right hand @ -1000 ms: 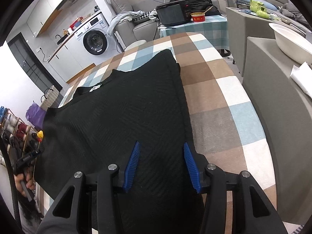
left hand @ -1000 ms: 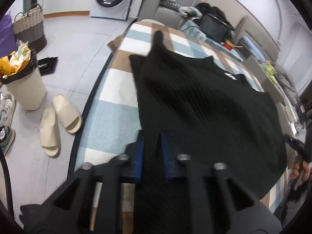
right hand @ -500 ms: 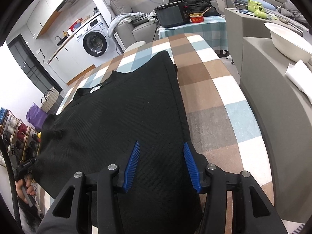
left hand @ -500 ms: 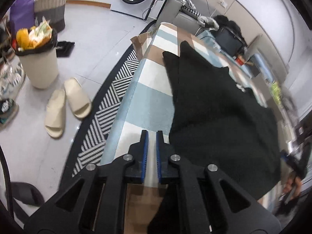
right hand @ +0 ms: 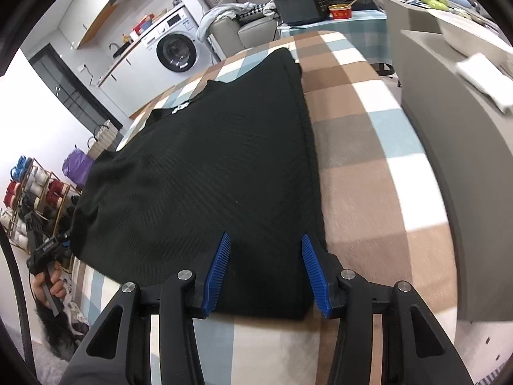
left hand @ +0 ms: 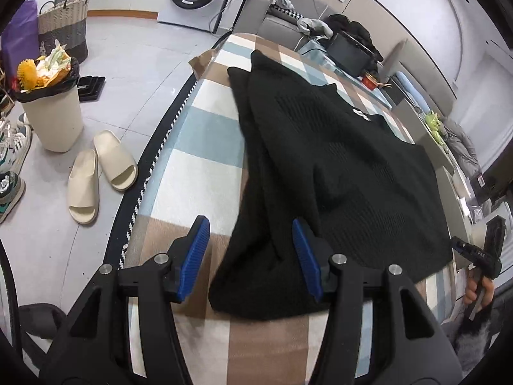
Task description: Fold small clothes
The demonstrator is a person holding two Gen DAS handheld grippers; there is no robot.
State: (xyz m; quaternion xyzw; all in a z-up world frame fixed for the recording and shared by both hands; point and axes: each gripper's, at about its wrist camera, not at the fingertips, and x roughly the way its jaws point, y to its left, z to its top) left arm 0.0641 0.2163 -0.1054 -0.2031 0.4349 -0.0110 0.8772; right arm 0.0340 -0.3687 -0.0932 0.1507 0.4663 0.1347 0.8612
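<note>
Sweater (left hand: 336, 166) runs lengthwise ahead of both grippers; left gripper (left hand: 250, 256) opening astride its bunched corner, right gripper (right hand: 266, 269) apart, ungripped, over the hem.

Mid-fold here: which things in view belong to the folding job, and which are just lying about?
Job:
- black knit top
- checked blanket beneath it
- left hand-held gripper, jaws opening, not pressing the cloth
- right hand-held gripper, open over the hem

Lying about:
- slippers
- full bin
- basket
- washing machine
</note>
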